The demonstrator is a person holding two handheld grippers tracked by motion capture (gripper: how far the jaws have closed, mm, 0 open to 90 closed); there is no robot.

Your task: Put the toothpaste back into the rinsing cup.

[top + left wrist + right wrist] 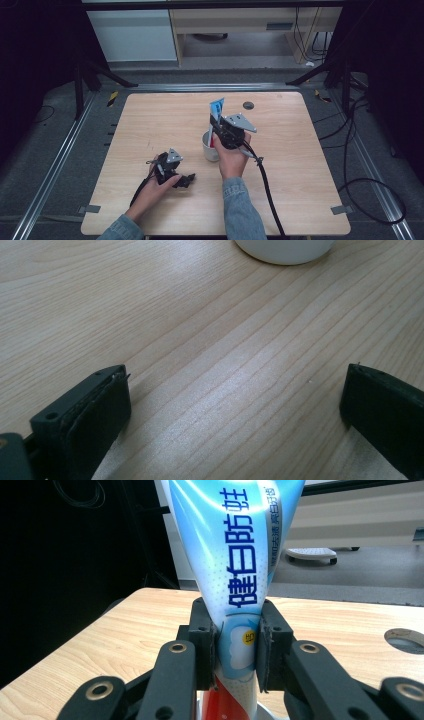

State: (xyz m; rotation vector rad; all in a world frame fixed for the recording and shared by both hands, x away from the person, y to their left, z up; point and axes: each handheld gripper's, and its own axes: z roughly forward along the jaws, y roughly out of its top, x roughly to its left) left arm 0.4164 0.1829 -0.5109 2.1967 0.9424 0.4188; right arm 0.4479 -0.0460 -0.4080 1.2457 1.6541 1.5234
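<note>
Right gripper clamps tube upright over cup. Left gripper released, resting on surface. Lower straight, centred in the cup, before letting go.

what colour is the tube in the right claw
Light blue and white with dark blue lettering, red near the bottom: the tube shows best in the right gripper view.

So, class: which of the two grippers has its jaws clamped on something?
The right gripper, above the white cup: its jaws pinch a blue toothpaste tube. The left gripper rests on the table, jaws wide apart around nothing.
</note>
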